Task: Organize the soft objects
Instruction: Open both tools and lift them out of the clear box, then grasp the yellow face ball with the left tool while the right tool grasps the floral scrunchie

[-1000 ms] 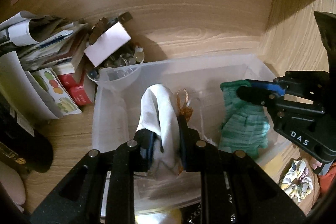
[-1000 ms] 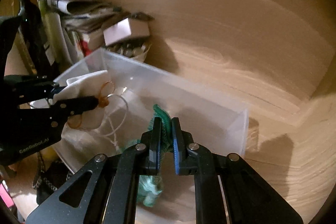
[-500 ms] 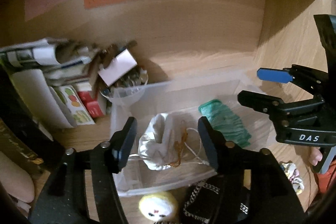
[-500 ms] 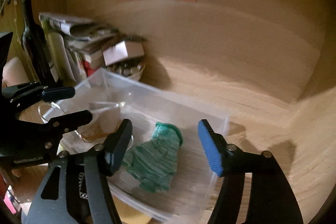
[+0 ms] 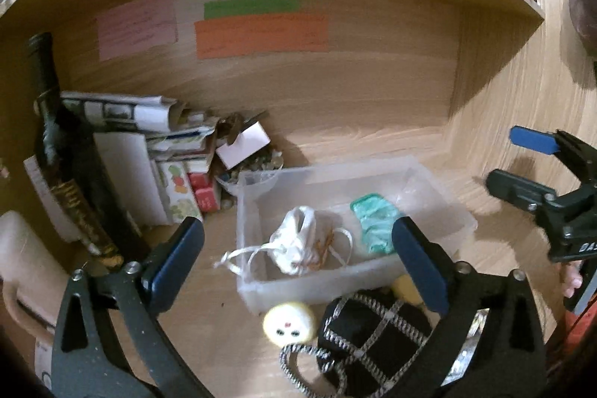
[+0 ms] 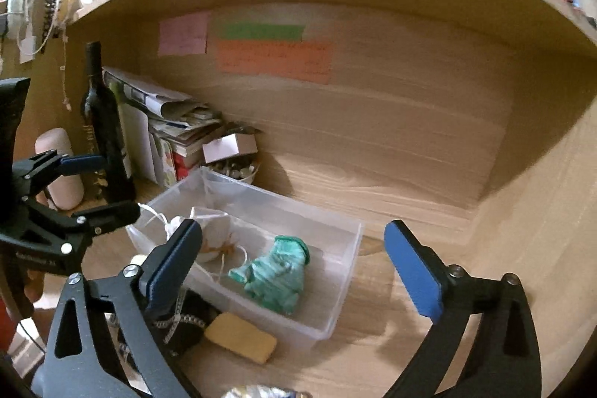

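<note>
A clear plastic bin [image 5: 440, 189] [image 6: 335, 271] stands on the wooden desk. Inside lie a white drawstring pouch [image 5: 294, 241] [image 6: 212, 230] and a green knitted glove [image 5: 375, 222] [image 6: 276, 275]. My left gripper [image 5: 298, 263] [image 6: 108, 185] is open and empty, pulled back above the bin's near side. My right gripper [image 6: 298, 267] [image 5: 518, 159] is open and empty, back from the bin. In front of the bin lie a yellow plush ball [image 5: 289, 323], a black bag with a chain [image 5: 373, 334] [image 6: 186, 323] and a yellow sponge [image 6: 240, 336].
A dark wine bottle [image 5: 63, 152] [image 6: 104, 133], stacked papers and booklets [image 5: 149, 137] and a bowl of small items under a white box [image 5: 246, 155] crowd the back left. Coloured notes [image 5: 261, 28] hang on the back wall. A side wall [image 5: 496, 62] stands on the right.
Both grippers opened and let go: the pouch and the glove now lie in the bin. Both grippers have drawn back and up from it.
</note>
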Motion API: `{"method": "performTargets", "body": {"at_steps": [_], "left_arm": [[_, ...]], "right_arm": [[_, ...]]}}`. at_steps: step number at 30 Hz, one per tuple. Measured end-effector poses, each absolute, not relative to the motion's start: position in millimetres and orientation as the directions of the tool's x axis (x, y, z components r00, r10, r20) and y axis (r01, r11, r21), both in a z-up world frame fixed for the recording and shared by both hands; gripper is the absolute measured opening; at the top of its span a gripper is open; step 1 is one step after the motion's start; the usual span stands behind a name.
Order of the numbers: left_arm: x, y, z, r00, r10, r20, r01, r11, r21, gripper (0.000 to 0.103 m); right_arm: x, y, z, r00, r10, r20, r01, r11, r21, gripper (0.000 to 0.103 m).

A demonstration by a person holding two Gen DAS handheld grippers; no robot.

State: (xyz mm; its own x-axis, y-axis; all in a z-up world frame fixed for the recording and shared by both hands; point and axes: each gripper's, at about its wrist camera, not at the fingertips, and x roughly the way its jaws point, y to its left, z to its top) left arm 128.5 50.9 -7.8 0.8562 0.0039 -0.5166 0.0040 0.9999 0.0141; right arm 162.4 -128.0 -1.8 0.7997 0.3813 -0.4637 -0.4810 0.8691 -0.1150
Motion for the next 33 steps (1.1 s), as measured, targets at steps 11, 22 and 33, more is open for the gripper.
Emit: {"method": "performTargets", "body": {"at_steps": [11,22,33], "left_arm": [[116,62,-57,0.771,0.027,-0.637,-0.028,1.000,0.009,0.102],[124,74,-100,0.686,-0.005,-0.727,-0.052,0.997,-0.057,0.092],[146,73,-112,0.650,-0.038,-0.759,-0.043,0.995,-0.086,0.065]], "right_arm": [[139,-154,-56,0.748,0.305,-0.589,-0.439,0.893,-0.095,0.099],[135,-161,-114,0.610,0.298,-0.734,-0.467,0.884,-0.030,0.097],[137,-151,-131,0.536,0.309,-0.785,-0.535,0.844,-0.032,0.048]]}}
